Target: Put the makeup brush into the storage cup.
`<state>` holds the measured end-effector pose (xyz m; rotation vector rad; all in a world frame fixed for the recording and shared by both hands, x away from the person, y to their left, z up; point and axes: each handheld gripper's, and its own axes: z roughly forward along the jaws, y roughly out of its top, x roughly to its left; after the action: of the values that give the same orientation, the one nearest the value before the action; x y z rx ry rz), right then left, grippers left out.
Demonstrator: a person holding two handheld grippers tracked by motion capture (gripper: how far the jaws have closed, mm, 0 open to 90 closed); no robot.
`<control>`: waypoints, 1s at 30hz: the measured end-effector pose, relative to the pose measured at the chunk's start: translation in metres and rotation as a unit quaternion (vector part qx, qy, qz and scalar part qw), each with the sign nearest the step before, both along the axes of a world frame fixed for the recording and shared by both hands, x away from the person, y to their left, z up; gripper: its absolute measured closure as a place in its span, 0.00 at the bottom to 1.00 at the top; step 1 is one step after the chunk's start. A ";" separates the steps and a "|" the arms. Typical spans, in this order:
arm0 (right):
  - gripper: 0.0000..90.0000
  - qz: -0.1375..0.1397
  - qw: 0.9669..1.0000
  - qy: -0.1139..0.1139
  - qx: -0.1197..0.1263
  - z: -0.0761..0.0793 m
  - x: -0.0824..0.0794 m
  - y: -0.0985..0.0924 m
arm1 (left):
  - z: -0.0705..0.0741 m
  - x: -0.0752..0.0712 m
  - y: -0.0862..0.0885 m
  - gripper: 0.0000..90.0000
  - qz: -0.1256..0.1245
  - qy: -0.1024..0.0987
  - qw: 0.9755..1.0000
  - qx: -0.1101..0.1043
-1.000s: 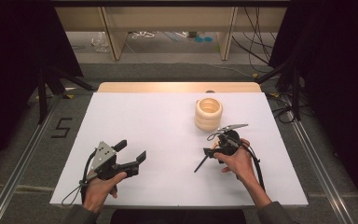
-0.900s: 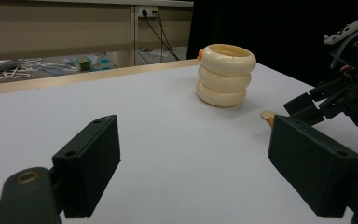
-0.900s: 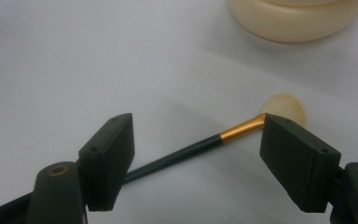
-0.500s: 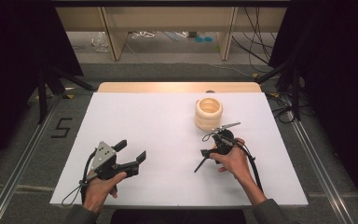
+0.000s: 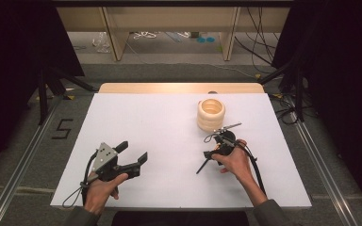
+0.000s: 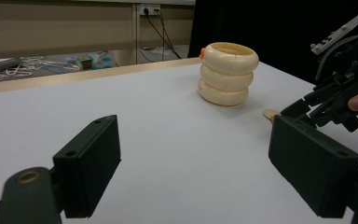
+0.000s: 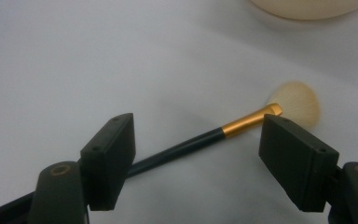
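Black-handled brush (image 7: 200, 142) – gold ferrule, cream bristles – flat on table, near cream ringed holder (image 5: 210, 114)

A lab recording bay: white worktop (image 5: 169, 136) between black curtains (image 5: 339, 70), floor rails (image 5: 23, 155), loose cables (image 5: 259, 47).

One sign could be read: a black numeral "5" (image 5: 62, 128) was marked on the grey floor (image 5: 23, 141), at the left of the frame in the high view, just beside the left edge of the white surface (image 5: 160, 136) and near a metal rail. It was drawn in angular, blocky strokes. No other text, label or brand was legible; the left gripper view and the right gripper view showed no readable writing.
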<state>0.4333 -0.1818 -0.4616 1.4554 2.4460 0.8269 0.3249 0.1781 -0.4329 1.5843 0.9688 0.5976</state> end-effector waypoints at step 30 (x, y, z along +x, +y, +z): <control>0.35 -0.007 0.999 0.026 -0.041 -0.008 0.004 0.010 | 0.000 0.000 -0.001 0.18 -0.001 -0.001 1.000 -0.003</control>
<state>0.4377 -0.1717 -0.4693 1.4813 2.4716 0.6848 0.3245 0.1771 -0.4328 1.5796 0.9675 0.5944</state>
